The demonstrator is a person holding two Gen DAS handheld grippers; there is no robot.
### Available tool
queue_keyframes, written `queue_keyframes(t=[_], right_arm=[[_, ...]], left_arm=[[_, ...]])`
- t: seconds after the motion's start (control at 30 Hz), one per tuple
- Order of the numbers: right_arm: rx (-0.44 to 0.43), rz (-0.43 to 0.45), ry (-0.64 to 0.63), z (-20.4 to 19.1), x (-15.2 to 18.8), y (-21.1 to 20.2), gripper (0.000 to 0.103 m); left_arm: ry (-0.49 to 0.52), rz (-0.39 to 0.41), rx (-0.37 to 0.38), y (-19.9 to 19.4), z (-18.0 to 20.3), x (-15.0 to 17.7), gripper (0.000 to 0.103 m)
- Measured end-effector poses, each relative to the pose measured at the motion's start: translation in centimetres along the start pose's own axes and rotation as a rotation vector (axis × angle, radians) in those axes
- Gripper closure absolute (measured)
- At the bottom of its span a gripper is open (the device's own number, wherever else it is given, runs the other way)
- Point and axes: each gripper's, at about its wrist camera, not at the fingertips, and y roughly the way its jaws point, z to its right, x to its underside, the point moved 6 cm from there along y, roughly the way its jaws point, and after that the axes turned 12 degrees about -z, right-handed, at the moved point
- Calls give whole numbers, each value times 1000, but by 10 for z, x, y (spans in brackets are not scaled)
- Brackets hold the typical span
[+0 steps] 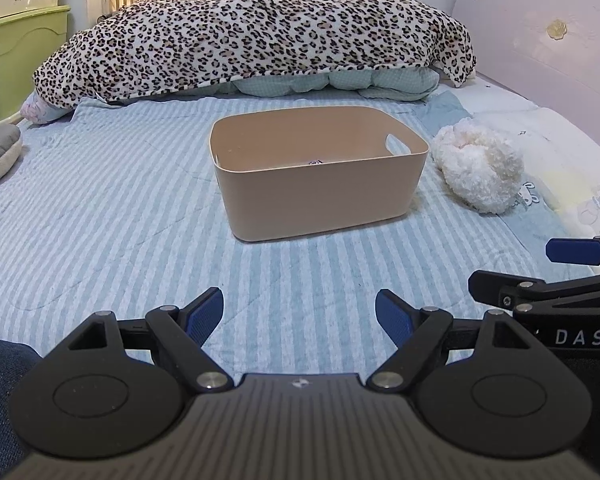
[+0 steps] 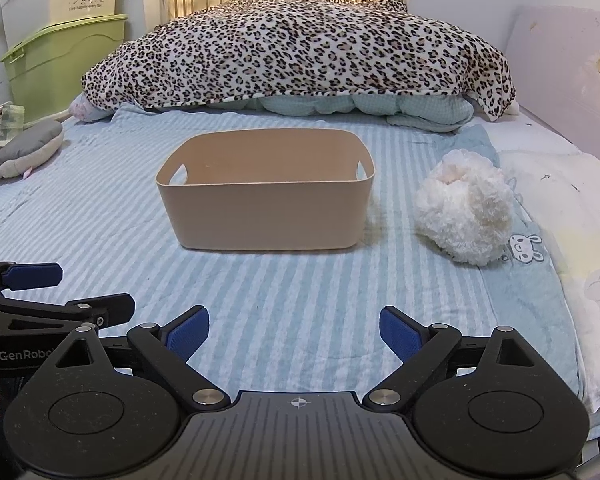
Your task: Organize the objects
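A tan plastic bin [image 1: 320, 184] with handle slots stands on the striped blue bed sheet [image 1: 100, 208]; it also shows in the right wrist view [image 2: 266, 208]. A small dark object [image 1: 315, 163] barely shows inside it. A fluffy white plush toy [image 1: 480, 168] lies right of the bin, also in the right wrist view [image 2: 466, 218]. My left gripper [image 1: 299, 316] is open and empty, well short of the bin. My right gripper [image 2: 294, 334] is open and empty, beside the left one.
A leopard-print blanket [image 2: 296, 48] is piled over quilts at the far end. A grey plush [image 2: 28, 150] lies at the far left edge. Green storage boxes [image 2: 64, 60] stand left of the bed. A pale headboard [image 2: 572, 76] and a white pillow [image 2: 556, 184] are on the right.
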Motion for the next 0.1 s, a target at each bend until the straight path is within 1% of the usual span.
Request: queue_keyframes(t=[0.1], right_arm=[[0,0,-3,-1,-1,1,9]], left_arm=[[-5,-3,0,1,-1,0,19]])
